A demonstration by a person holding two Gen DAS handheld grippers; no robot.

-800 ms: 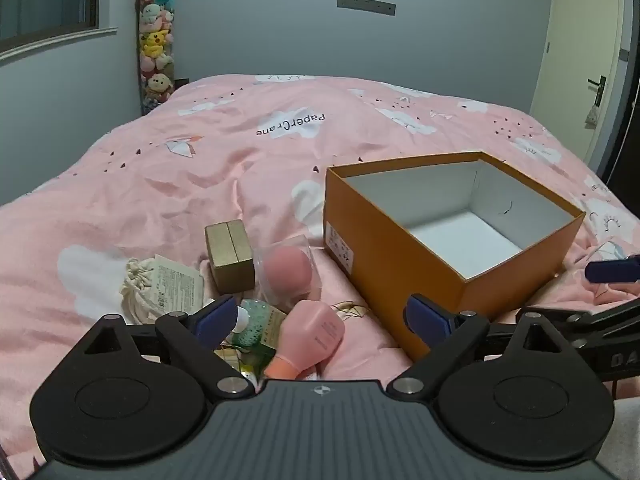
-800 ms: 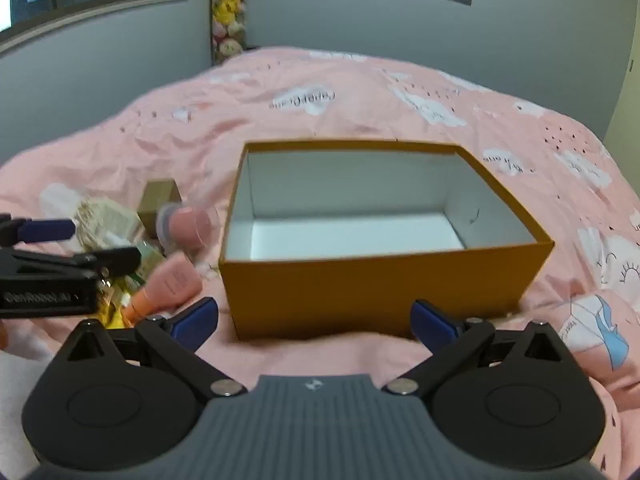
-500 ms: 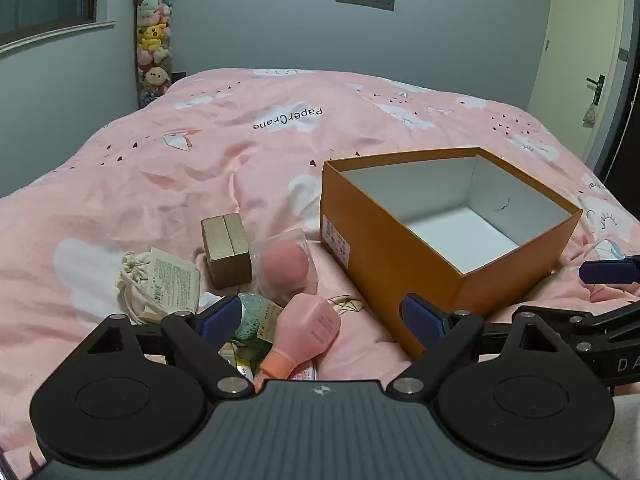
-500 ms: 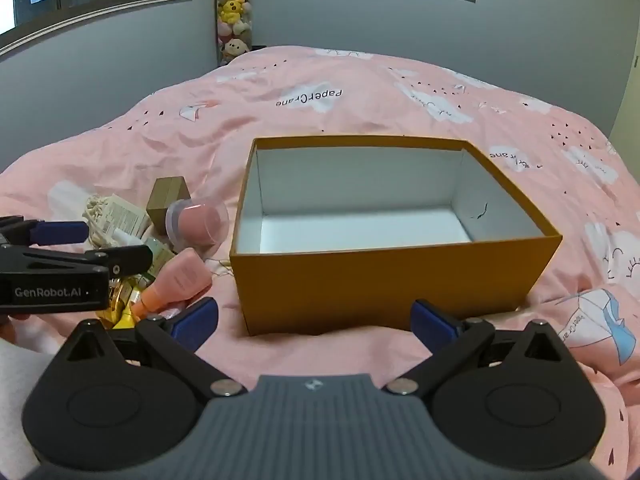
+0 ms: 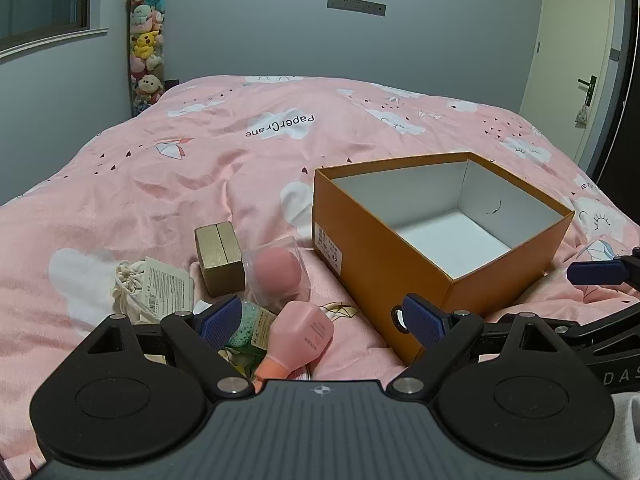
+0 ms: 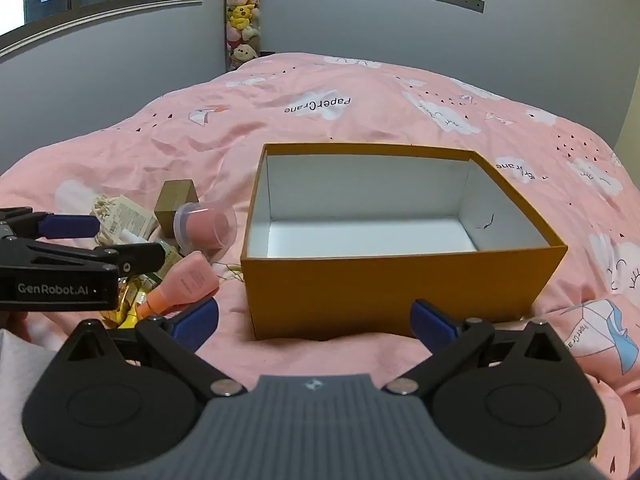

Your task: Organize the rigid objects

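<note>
Bed with pink cloud-print duvet (image 5: 160, 208) fills mid-frame. Right of centre on it: an open orange shoebox (image 5: 384, 264), white inside. At lower left lie a gold box (image 5: 220, 258), a clear-cased pink sponge (image 5: 278, 270), a pink bottle (image 5: 300, 334) and a drawstring pouch (image 5: 132, 288).

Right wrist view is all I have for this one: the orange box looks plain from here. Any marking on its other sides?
Observer: Yes. The left wrist view shows a white label on the end of the orange box that faces the pile.
Operator: What lies left of the pink bottle?
Observer: A packet with a green bubble pattern, right beside it.
Operator: Is the gold box one piece?
Observer: A seam runs across its top and down its front, like two halves side by side.
</note>
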